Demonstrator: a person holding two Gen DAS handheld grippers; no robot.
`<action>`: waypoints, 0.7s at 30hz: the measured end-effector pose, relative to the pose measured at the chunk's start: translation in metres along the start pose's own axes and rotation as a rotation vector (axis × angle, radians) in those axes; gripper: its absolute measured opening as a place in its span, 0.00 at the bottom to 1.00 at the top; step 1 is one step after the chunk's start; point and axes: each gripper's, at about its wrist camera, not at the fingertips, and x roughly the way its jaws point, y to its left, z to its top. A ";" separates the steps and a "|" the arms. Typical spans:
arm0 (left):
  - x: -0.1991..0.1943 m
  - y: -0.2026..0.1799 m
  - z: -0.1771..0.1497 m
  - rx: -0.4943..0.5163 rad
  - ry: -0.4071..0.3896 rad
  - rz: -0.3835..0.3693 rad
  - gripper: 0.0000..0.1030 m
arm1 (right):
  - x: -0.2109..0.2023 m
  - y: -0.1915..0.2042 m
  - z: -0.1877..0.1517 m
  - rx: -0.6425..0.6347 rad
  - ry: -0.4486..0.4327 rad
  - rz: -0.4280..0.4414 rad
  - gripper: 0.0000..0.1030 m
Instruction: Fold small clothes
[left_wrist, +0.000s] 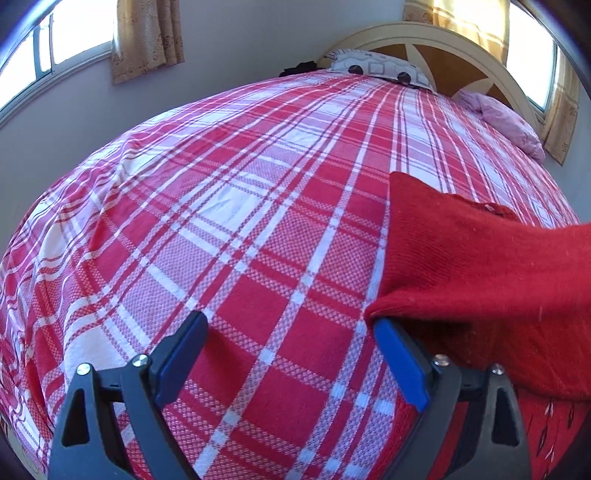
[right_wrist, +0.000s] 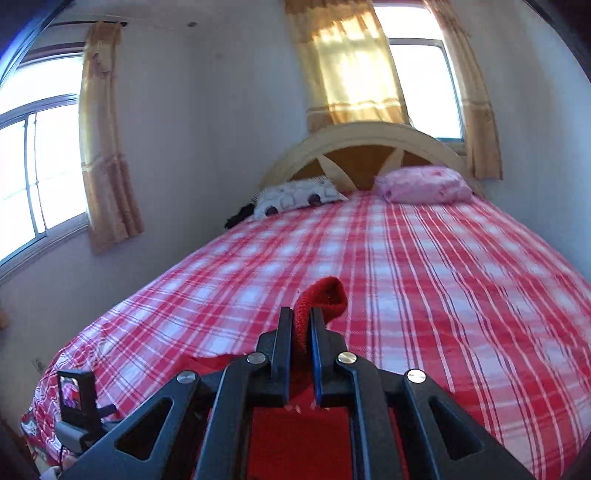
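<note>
**Tech 1:** Red knitted garment, status at the right gripper?

**Tech 2:** Jaws nearly closed. Both pads press on a fold of the knit, which stands up between the black fingers and curls over above the tips. More of the same cloth hangs below the tool, at the bottom of the right wrist view.

**Tech 1:** Left gripper?

**Tech 2:** Jaws wide apart. Nothing between the blue pads; only the red-and-white plaid bedsheet shows in the gap. The garment's lower edge drapes over the outer side of the right-hand finger and touches its tip.

**Tech 1:** Garment condition?

**Tech 2:** Thick ribbed knit, solid red. In the left wrist view it spreads from the right edge toward the centre, one straight edge running up the sheet, a small button near its upper border. A patterned red fabric lies beneath it at lower right.

**Tech 1:** Surroundings?

**Tech 2:** Two pillows, one grey-patterned and one pink, rest against the arched headboard.
</note>
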 end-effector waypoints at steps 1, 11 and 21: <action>0.000 0.000 0.000 -0.003 0.002 0.003 0.92 | 0.007 -0.011 -0.011 0.038 0.034 0.001 0.08; -0.001 0.000 -0.005 0.009 0.008 0.023 0.92 | 0.011 -0.074 -0.075 0.175 0.106 -0.113 0.08; -0.009 -0.007 -0.006 0.042 -0.036 0.083 0.92 | 0.042 -0.118 -0.134 0.294 0.291 -0.104 0.13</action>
